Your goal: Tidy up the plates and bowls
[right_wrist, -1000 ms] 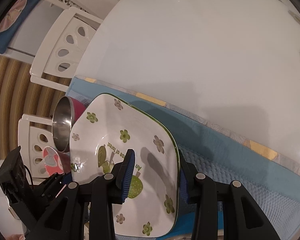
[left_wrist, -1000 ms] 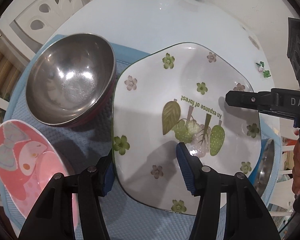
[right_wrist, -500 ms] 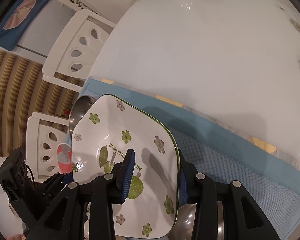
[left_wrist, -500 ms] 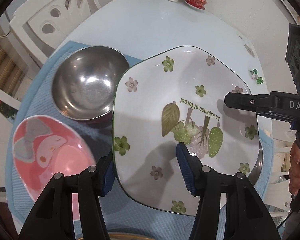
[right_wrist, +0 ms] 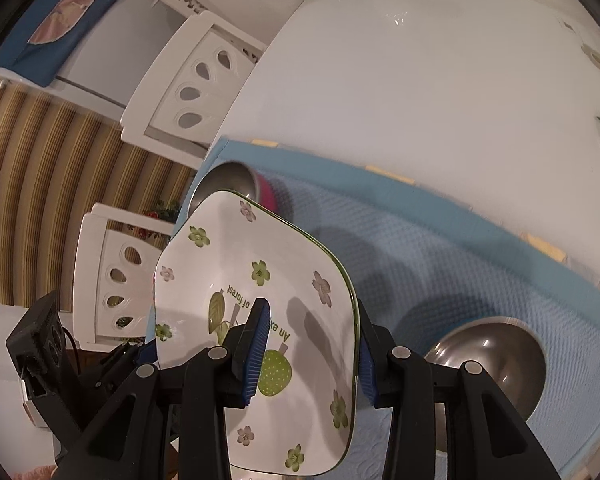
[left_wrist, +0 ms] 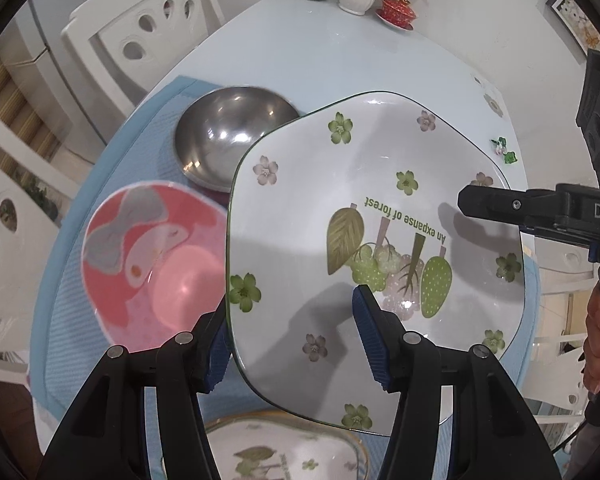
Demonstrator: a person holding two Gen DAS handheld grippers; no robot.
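Note:
A white square plate with green flowers and the words "An expanse of forest" (left_wrist: 380, 184) is held in the air above the blue mat by both grippers. My left gripper (left_wrist: 292, 340) is shut on its near-left edge. My right gripper (right_wrist: 312, 348) is shut on its opposite edge; the plate (right_wrist: 268, 288) fills that view's lower middle. Below lie a steel bowl (left_wrist: 228, 136), a pink cartoon plate (left_wrist: 148, 264) and another floral plate (left_wrist: 284, 452).
A second steel bowl (right_wrist: 496, 364) sits on the blue mat (right_wrist: 420, 248) at the right. The white table (left_wrist: 320, 56) carries vases and a red teacup (left_wrist: 396, 10) at the far end. White chairs (left_wrist: 140, 32) stand along the left.
Both grippers have lifted the floral plate higher above the mat. The steel bowl and pink plate look smaller and farther below, and a second floral plate has come into view underneath.

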